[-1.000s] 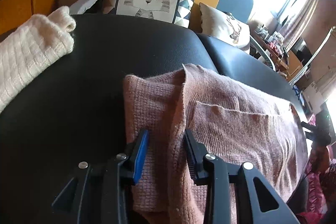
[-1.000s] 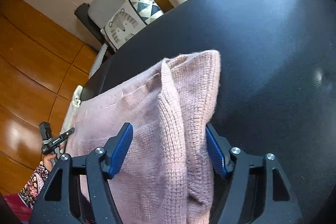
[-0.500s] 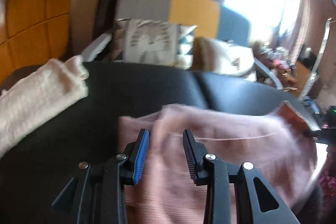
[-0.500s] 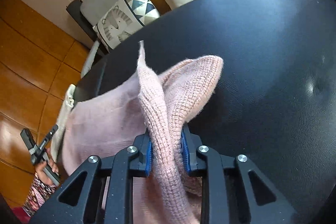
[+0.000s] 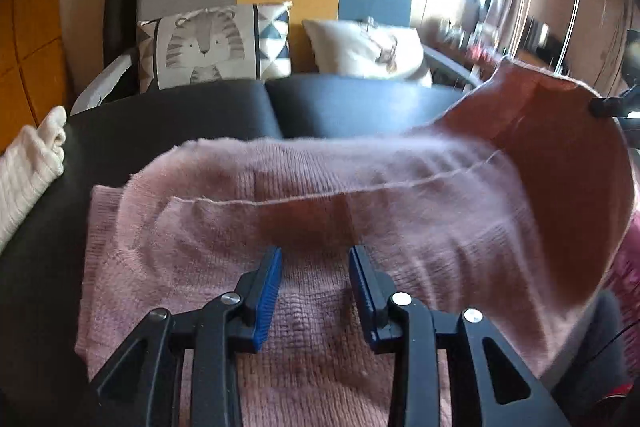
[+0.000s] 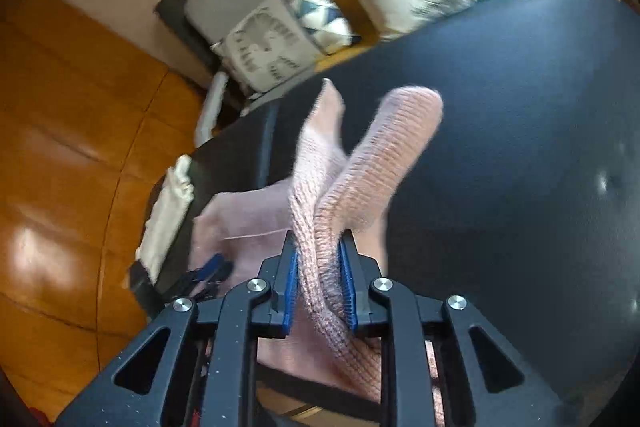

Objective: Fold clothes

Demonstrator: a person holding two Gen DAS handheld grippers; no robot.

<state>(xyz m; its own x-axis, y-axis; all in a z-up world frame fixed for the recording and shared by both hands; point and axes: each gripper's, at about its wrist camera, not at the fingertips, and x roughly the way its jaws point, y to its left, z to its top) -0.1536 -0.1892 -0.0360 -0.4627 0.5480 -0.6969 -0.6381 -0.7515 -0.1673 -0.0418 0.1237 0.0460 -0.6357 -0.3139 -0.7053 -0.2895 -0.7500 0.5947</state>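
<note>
Right wrist view: the right gripper has just closed on the pink sweater edge; its long side stretches toward the open left gripper.

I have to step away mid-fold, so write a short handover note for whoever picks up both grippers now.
Right gripper: jaws have just closed, now clamped on a bunched edge of the pink sweater, lifted off the black cushion.
Left gripper: open over the sweater's near part, gripping nothing.
Done: one end raised.
Left: carry it across, lay it flat, smooth.
The cream knit waits at the left.
</note>
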